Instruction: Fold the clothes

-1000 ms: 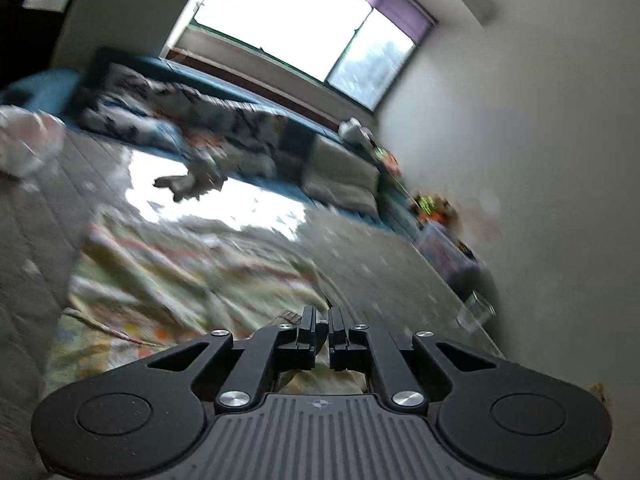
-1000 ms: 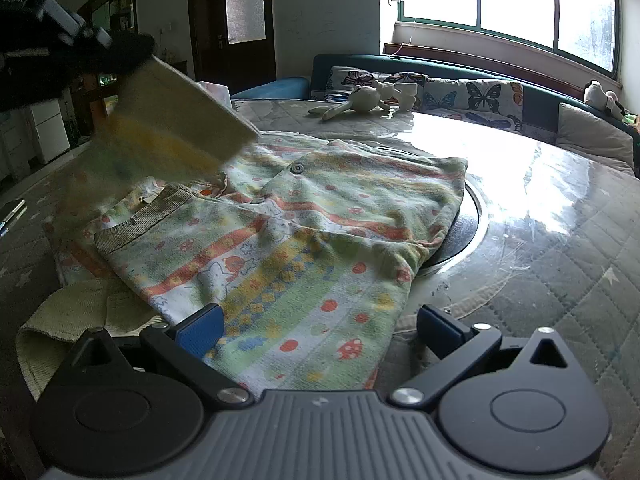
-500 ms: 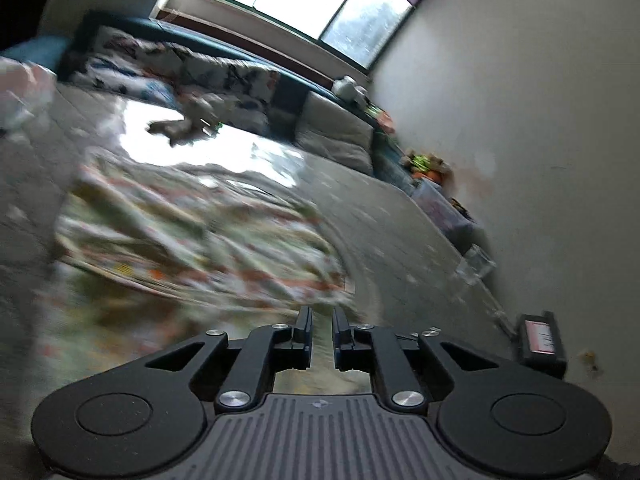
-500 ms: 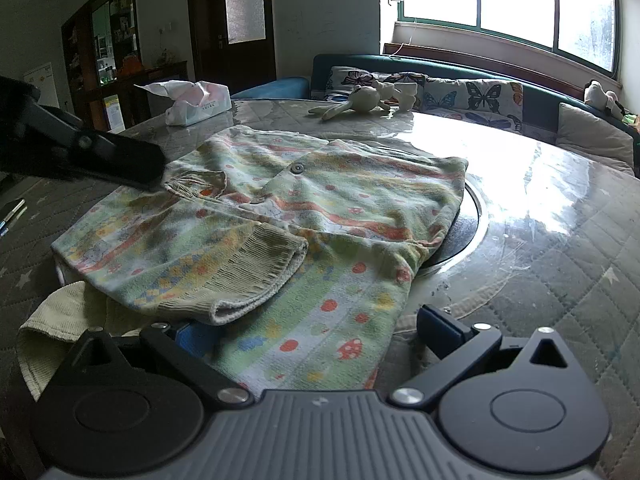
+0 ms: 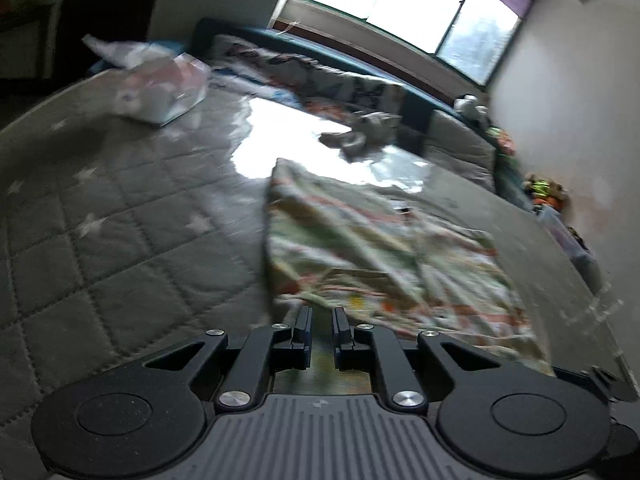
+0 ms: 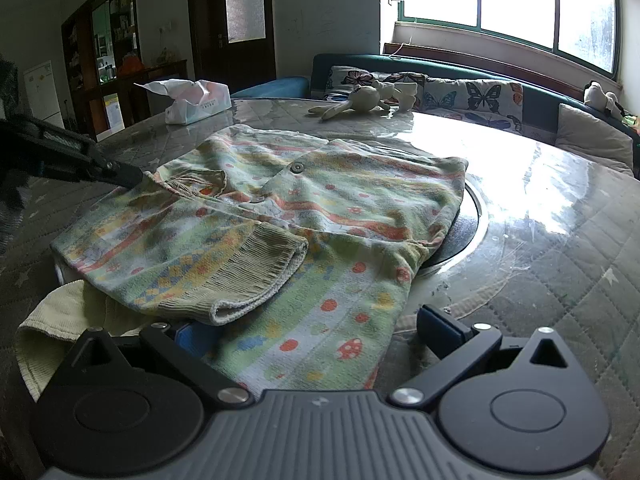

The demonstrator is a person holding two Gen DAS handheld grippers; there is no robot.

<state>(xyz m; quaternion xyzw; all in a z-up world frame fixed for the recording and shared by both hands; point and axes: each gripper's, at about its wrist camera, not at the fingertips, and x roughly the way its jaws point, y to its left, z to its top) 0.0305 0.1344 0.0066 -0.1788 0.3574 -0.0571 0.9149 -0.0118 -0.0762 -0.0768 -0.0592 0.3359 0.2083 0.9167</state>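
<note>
Cardigan lies flat on the table, one sleeve folded across its front for a compact shape. Right gripper straddles the hem, fingers spread; left gripper hovers beside it (fingers slightly parted, holding nothing).

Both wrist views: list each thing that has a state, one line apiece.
patterned cardigan: lying flat on the table, one sleeve folded across its front, button visible.
folded sleeve: cuff resting on the body.
left gripper: slightly open, empty, at the cardigan's edge.
right gripper: wide open, straddling the hem.
tissue pack: open, tissue sticking out.
toy rabbit: lying down.
</note>
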